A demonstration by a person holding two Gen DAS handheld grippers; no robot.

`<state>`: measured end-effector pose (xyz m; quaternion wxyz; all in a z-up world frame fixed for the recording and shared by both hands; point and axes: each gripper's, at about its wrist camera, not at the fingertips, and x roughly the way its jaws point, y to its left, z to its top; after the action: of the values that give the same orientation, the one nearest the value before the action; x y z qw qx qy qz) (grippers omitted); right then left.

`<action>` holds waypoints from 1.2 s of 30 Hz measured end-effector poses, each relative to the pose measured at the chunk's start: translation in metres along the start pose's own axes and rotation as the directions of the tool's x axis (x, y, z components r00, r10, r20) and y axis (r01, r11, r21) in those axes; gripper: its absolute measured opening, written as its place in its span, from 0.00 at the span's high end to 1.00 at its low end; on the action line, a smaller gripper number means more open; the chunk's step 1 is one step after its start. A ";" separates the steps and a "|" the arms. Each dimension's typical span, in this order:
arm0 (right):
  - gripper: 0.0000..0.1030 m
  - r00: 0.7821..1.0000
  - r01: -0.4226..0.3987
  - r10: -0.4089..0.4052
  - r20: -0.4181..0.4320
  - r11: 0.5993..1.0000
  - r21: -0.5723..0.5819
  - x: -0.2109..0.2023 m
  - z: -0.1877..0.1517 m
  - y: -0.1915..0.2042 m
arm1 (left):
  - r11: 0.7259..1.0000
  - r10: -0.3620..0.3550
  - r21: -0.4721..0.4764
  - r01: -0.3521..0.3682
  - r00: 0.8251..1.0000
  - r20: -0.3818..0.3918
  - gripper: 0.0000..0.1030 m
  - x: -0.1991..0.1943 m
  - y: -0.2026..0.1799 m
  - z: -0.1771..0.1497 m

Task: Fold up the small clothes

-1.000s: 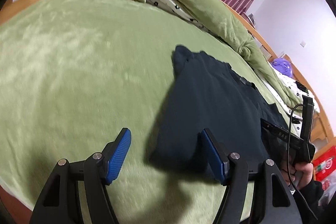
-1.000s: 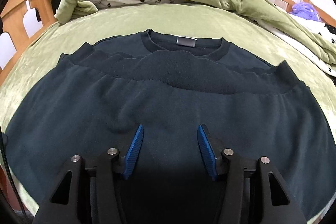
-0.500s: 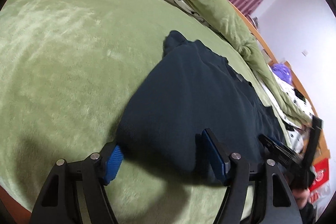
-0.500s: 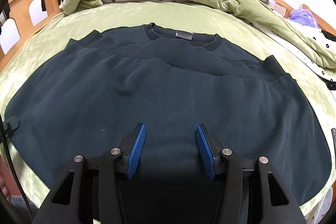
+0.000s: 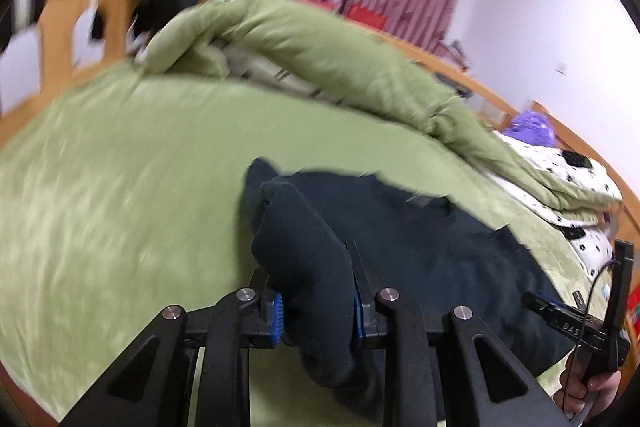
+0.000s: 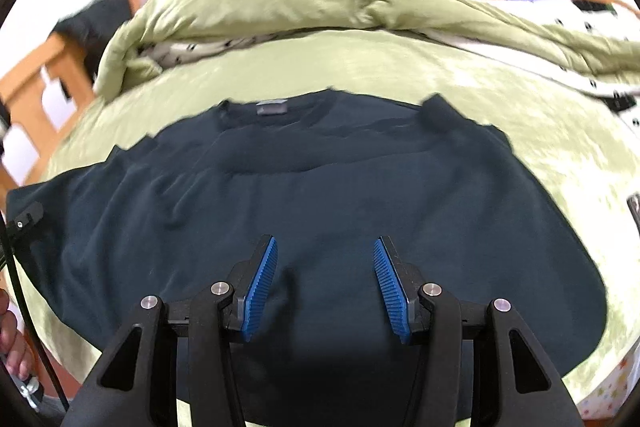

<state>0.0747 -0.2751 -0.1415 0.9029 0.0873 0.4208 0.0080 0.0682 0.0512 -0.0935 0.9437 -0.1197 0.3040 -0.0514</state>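
A dark navy sweatshirt (image 6: 340, 195) lies folded once on the green bed cover (image 6: 520, 115), collar and grey label (image 6: 272, 107) at the far side. My left gripper (image 5: 316, 311) is shut on the sweatshirt's left edge (image 5: 304, 247) and lifts a bunched fold of it off the bed. My right gripper (image 6: 324, 287) is open, low over the near middle of the sweatshirt, with cloth between its blue pads (image 6: 260, 283). The right gripper also shows at the lower right of the left wrist view (image 5: 580, 327).
A rolled green duvet (image 5: 320, 55) with a spotted white lining lies along the far side of the bed. A wooden bed frame (image 5: 80, 11) with dark clothes hung on it stands at the far left. A purple item (image 5: 532, 131) sits far right.
My left gripper closed on the sweatshirt's left edge and raised it, swinging the view upward. My right gripper stayed open over the near middle and shifted slightly.
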 end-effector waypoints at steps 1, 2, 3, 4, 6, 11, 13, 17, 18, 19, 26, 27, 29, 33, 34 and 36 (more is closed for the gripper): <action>0.51 1.000 -0.001 0.001 0.003 1.000 0.012 -0.003 0.002 -0.007 | 1.000 -0.010 0.020 0.010 1.000 0.011 0.78 -0.002 -0.013 0.004; 0.51 1.000 0.001 -0.002 0.011 1.000 0.026 -0.008 0.006 -0.017 | 0.999 -0.021 0.039 0.020 1.000 0.022 0.78 -0.003 -0.027 0.008; 0.51 1.000 0.010 -0.011 0.022 0.999 0.036 -0.015 0.011 -0.027 | 0.997 -0.040 0.062 0.038 0.999 0.033 0.78 -0.005 -0.044 0.012; 0.51 0.999 0.021 -0.022 0.029 0.999 0.043 -0.020 0.014 -0.035 | 0.996 -0.054 0.078 0.051 0.998 0.037 0.79 -0.006 -0.056 0.014; 0.51 0.998 0.036 -0.039 0.053 0.998 0.056 -0.033 0.019 -0.051 | 0.990 -0.090 0.113 0.085 0.995 0.039 0.79 -0.007 -0.085 0.015; 0.51 0.987 0.101 -0.107 0.119 0.993 0.053 -0.068 0.025 -0.096 | 0.965 -0.191 0.177 0.191 0.981 -0.018 0.80 0.008 -0.149 0.004; 0.51 0.982 0.128 -0.134 0.131 0.990 0.055 -0.077 0.021 -0.114 | 0.954 -0.225 0.188 0.232 0.973 -0.060 0.80 0.016 -0.170 -0.007; 0.51 0.982 0.138 -0.147 0.121 0.987 0.076 -0.083 0.008 -0.138 | 0.935 -0.265 0.198 0.294 0.951 -0.160 0.80 0.036 -0.203 -0.040; 0.51 0.982 0.138 -0.147 0.117 0.987 0.081 -0.083 0.004 -0.141 | 0.931 -0.264 0.208 0.300 0.947 -0.185 0.80 0.043 -0.210 -0.049; 0.51 0.984 0.135 -0.144 0.106 0.987 0.088 -0.082 -0.001 -0.146 | 0.929 -0.260 0.214 0.302 0.944 -0.203 0.80 0.046 -0.212 -0.056; 0.51 0.995 0.053 -0.061 0.074 0.993 0.103 -0.076 -0.013 -0.140 | 0.932 -0.240 0.206 0.299 0.933 -0.266 0.68 0.046 -0.204 -0.068; 0.51 0.996 0.037 -0.044 0.077 0.994 0.099 -0.077 -0.013 -0.135 | 0.932 -0.252 0.196 0.305 0.933 -0.256 0.62 0.042 -0.200 -0.065; 0.49 0.997 -0.018 0.011 0.082 0.996 0.085 -0.076 -0.007 -0.120 | 0.936 -0.257 0.185 0.301 0.940 -0.225 0.48 0.031 -0.192 -0.056; 0.41 0.990 -0.115 0.109 0.094 0.991 0.061 -0.079 0.002 -0.089 | 0.944 -0.224 0.210 0.253 0.963 -0.150 0.40 0.007 -0.169 -0.038; 0.38 0.986 -0.142 0.136 0.100 0.988 0.054 -0.079 0.003 -0.080 | 0.949 -0.197 0.220 0.224 0.971 -0.137 0.40 0.004 -0.162 -0.034; 0.36 0.976 -0.197 0.192 0.099 0.979 0.045 -0.075 0.006 -0.060 | 0.958 -0.144 0.230 0.168 0.983 -0.117 0.40 0.000 -0.145 -0.027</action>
<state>0.0267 -0.3417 -0.0905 0.9140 0.1527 0.3671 0.0808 0.0490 -0.0943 -0.0779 0.9279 -0.0261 0.3316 -0.1681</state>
